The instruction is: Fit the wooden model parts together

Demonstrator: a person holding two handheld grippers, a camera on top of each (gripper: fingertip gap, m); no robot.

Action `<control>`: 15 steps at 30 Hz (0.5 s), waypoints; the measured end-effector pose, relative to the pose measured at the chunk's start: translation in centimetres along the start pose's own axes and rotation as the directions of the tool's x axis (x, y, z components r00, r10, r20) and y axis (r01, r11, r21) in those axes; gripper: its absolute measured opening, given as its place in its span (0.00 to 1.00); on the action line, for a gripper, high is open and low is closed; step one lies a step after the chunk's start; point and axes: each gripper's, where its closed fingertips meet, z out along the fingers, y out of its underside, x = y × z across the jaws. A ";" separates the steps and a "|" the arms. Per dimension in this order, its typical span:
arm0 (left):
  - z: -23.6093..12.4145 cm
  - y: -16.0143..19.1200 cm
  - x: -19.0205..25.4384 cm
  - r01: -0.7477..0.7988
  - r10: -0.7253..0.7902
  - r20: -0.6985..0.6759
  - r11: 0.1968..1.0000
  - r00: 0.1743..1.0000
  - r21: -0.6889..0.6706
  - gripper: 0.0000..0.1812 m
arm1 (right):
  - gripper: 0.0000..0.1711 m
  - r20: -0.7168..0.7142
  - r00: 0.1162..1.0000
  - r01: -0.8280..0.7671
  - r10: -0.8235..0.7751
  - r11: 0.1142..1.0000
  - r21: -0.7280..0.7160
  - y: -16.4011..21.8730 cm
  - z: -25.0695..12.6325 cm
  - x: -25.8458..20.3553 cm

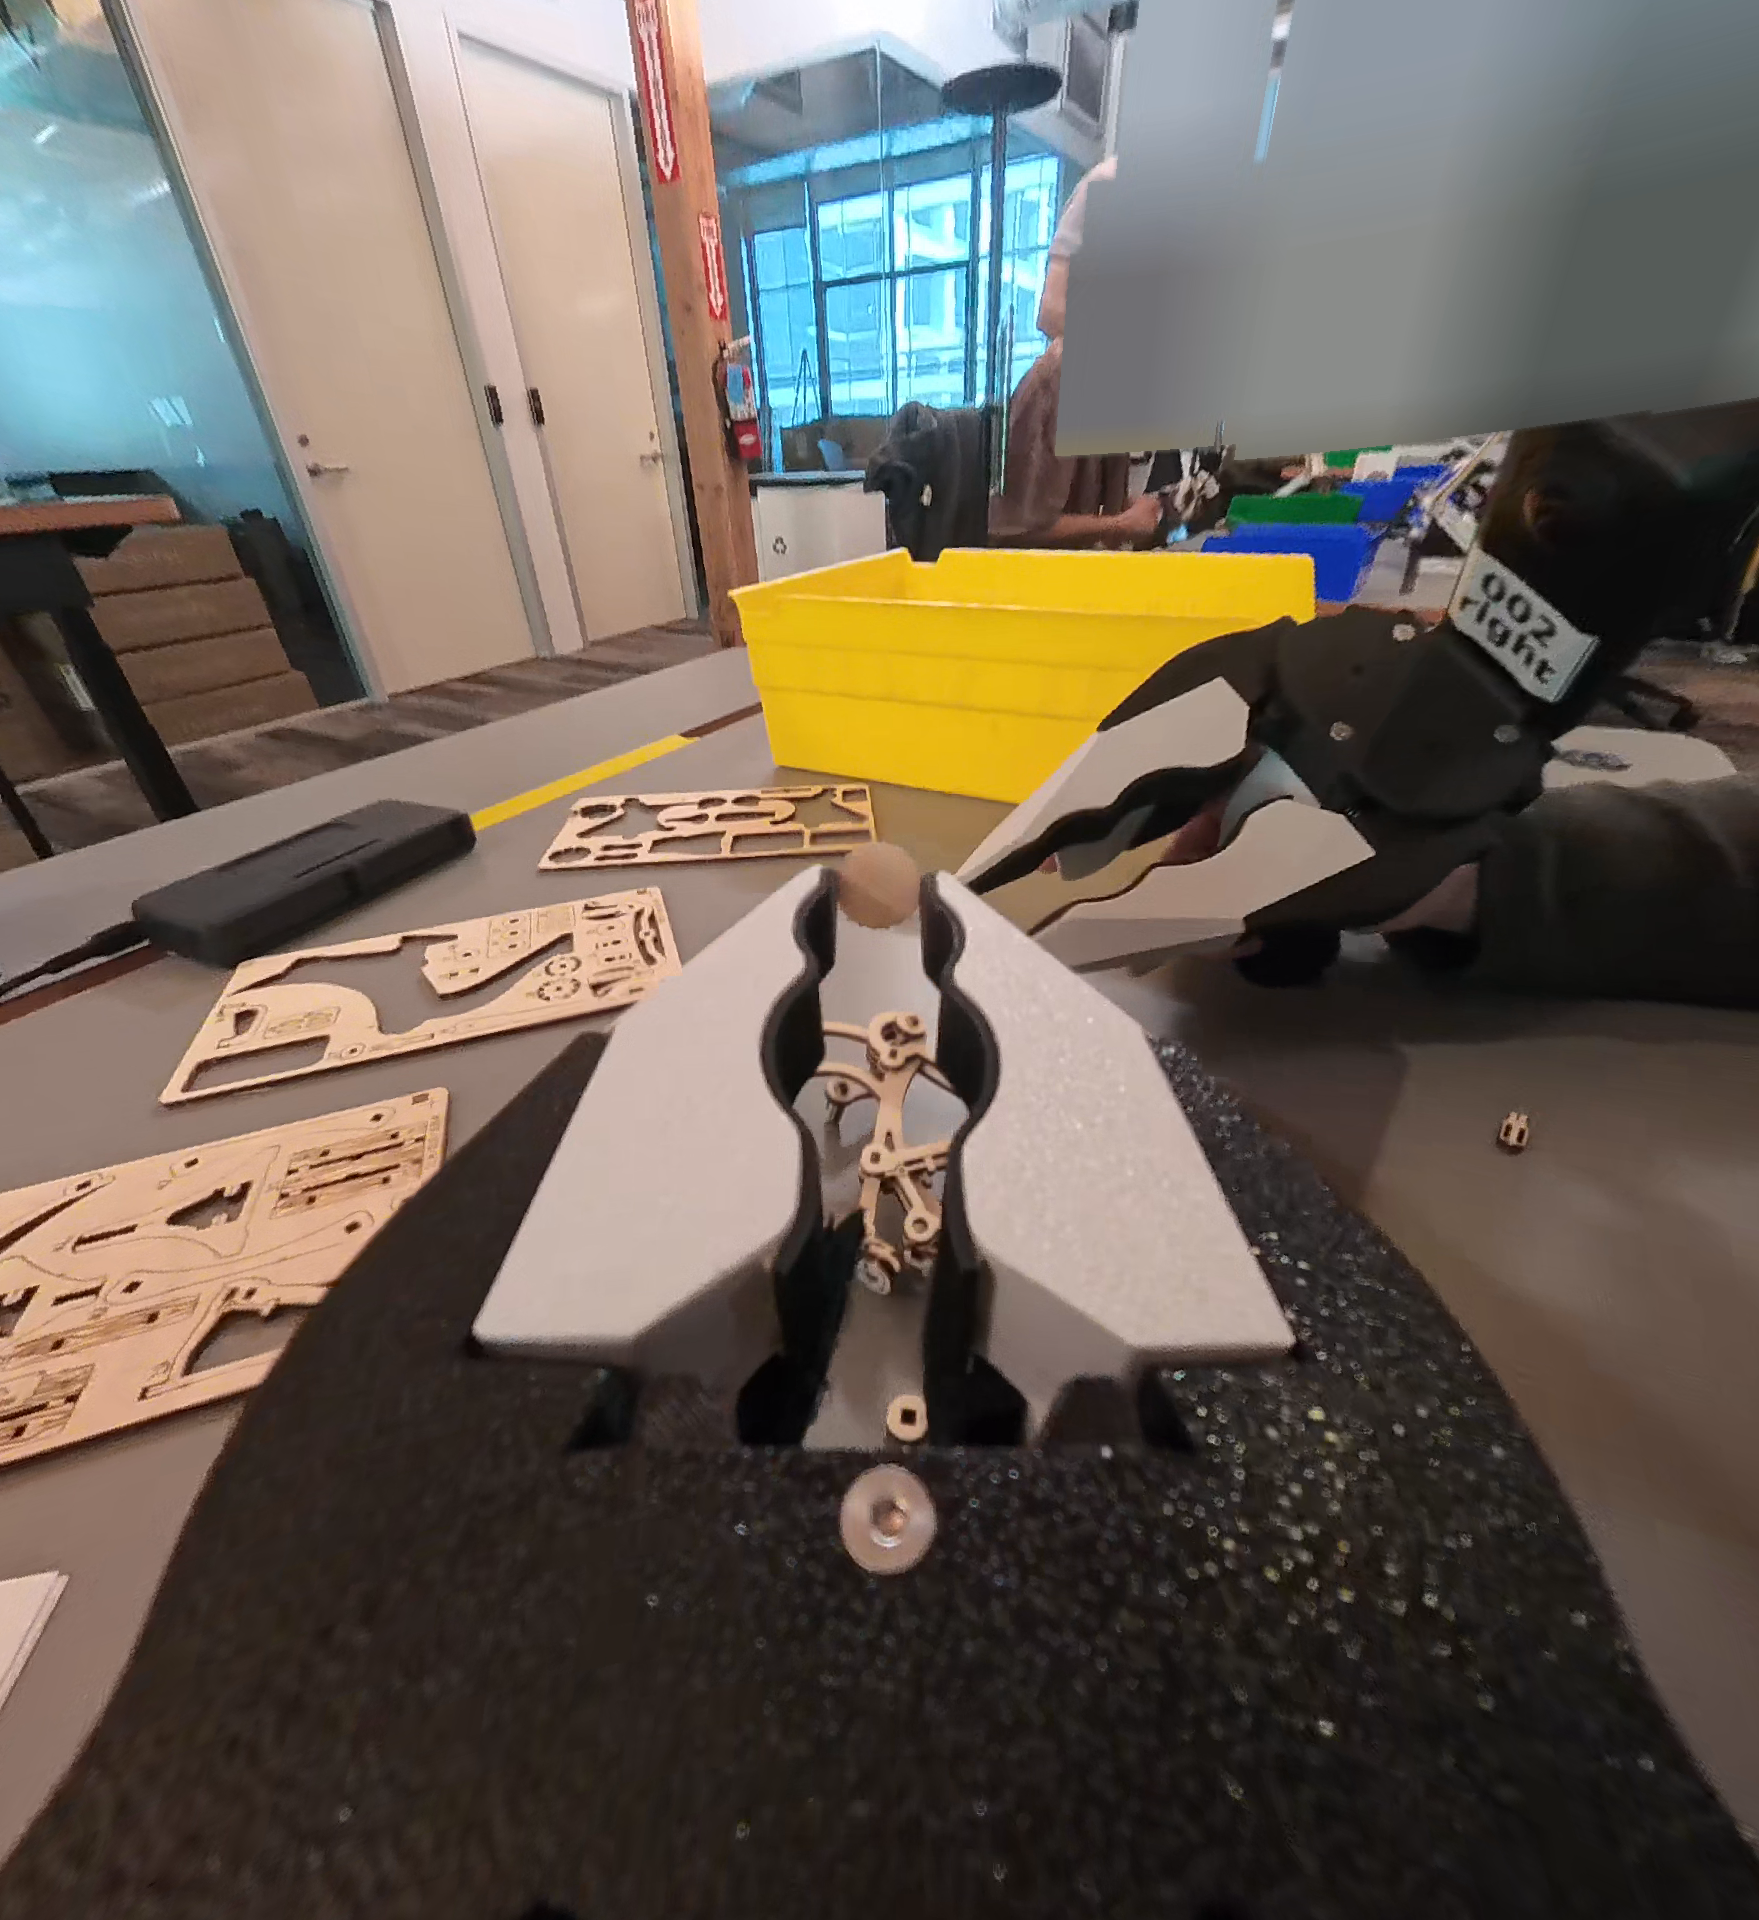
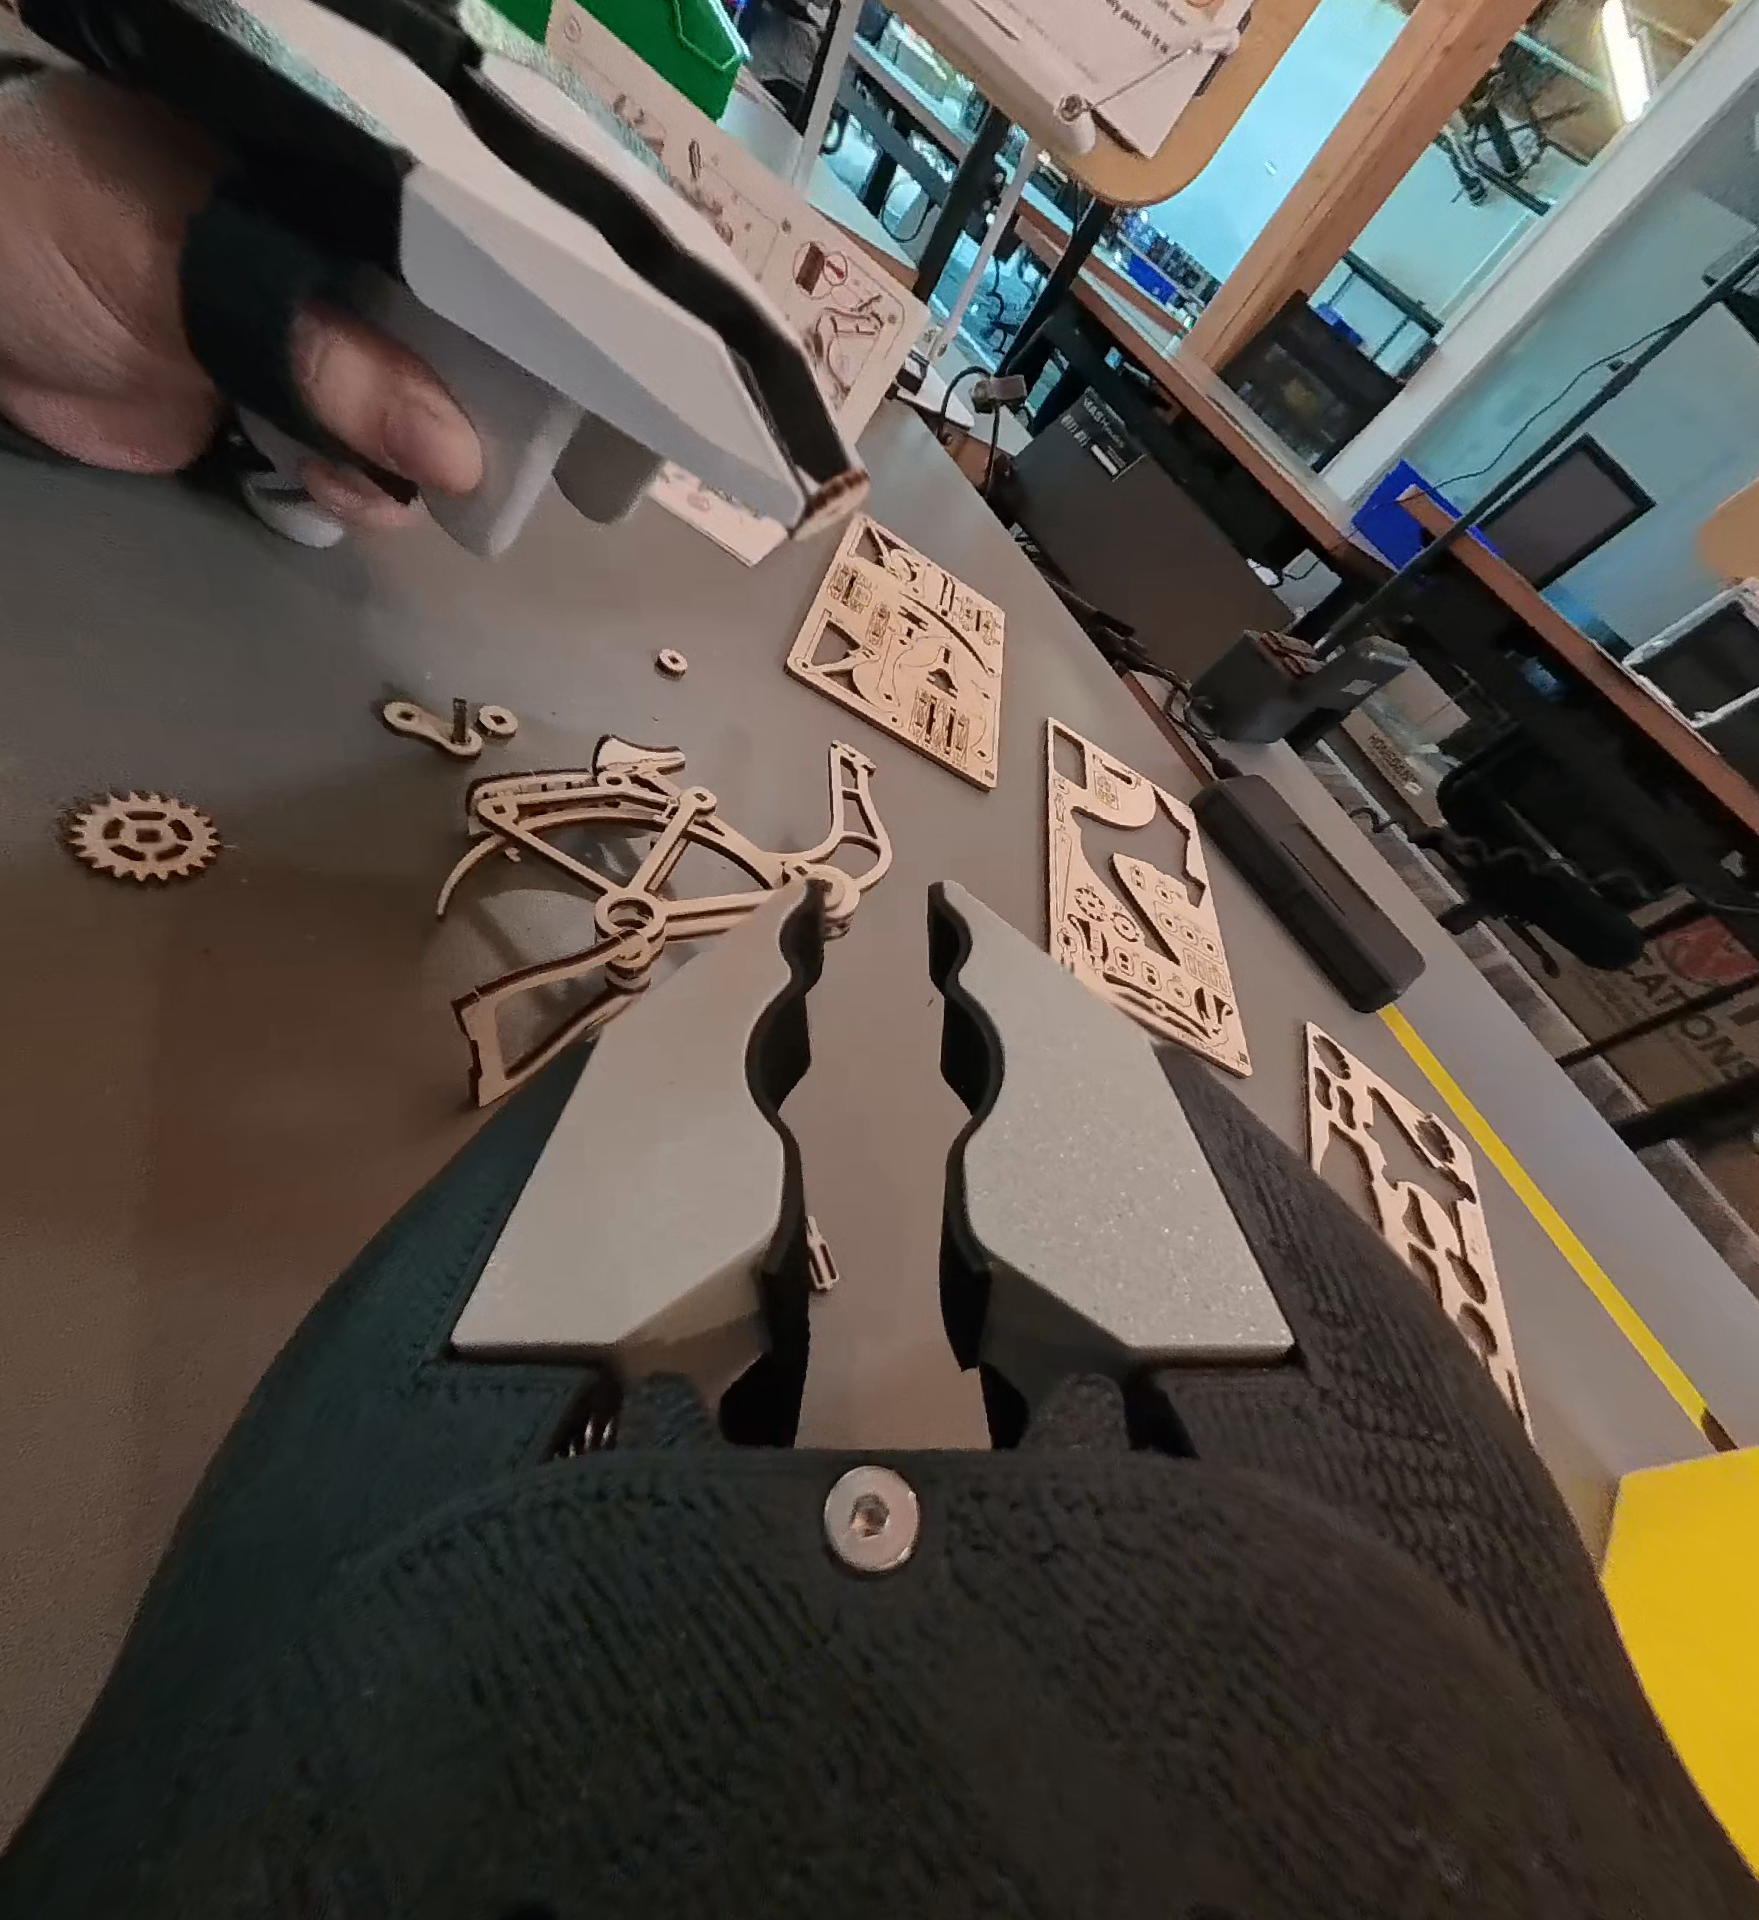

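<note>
My left gripper (image 1: 880, 885) is shut on a small round wooden piece (image 1: 877, 876) and holds it above the table. In the right wrist view it comes in from the upper left (image 2: 821, 501) with the piece (image 2: 835, 490) at its tips. A part-built wooden bicycle frame (image 2: 646, 883) lies flat on the grey table; it also shows between my left fingers (image 1: 890, 1132). My right gripper (image 2: 870, 906) is open and empty, low over the table, its left fingertip beside the frame's front end. It shows at the right in the left wrist view (image 1: 1020, 894).
A wooden gear (image 2: 140, 836), a link with a peg (image 2: 449, 724) and a small washer (image 2: 670, 662) lie left of the frame. Cut-out wooden sheets (image 2: 1145, 894) (image 1: 428, 992) lie nearby. A black box (image 1: 303, 878), a yellow bin (image 1: 1010, 665) and a tiny loose part (image 1: 1514, 1130) also sit there. The tips of one gripper are about 7 cm away from the tips of the other. The wooden gear (image 2: 140, 836) is about equally far from each gripper, around 12 cm.
</note>
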 end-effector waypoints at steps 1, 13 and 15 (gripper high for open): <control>-0.2 -0.3 0.1 -0.001 0.002 -0.007 1.000 1.000 0.023 0.07 | 0.11 -0.004 1.000 -0.003 0.003 1.000 0.018 -0.2 -0.1 0.1; -1.5 -2.0 -0.3 0.132 -0.117 -0.105 0.980 0.988 0.152 0.08 | 0.10 -0.432 0.898 0.141 -0.089 0.986 0.091 -0.8 -3.0 6.9; -1.6 -1.8 -0.7 0.122 -0.111 -0.083 0.982 0.990 0.142 0.07 | 0.09 -0.459 0.882 0.159 -0.111 0.985 0.066 -0.5 -3.1 7.3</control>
